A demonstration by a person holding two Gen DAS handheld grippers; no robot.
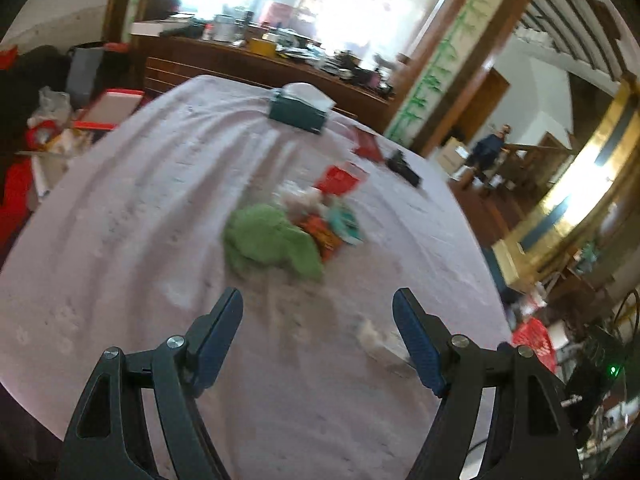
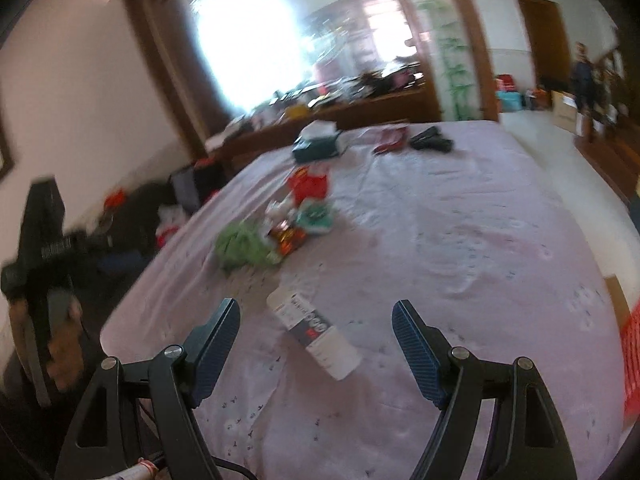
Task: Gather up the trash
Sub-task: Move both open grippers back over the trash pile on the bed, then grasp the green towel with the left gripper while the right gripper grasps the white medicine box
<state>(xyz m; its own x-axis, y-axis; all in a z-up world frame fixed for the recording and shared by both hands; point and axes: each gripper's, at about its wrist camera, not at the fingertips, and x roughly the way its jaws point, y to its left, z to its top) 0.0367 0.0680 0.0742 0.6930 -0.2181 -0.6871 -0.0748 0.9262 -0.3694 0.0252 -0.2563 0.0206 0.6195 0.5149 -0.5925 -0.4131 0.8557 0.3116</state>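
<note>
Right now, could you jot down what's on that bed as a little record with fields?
surface: bed with a pale sheet
nearest item: white tube, lying flat
middle heap: green cloth beside wrappers
far end: tissue box, dark object
left gripper: open, empty
right gripper: open, empty, above the tube
</note>
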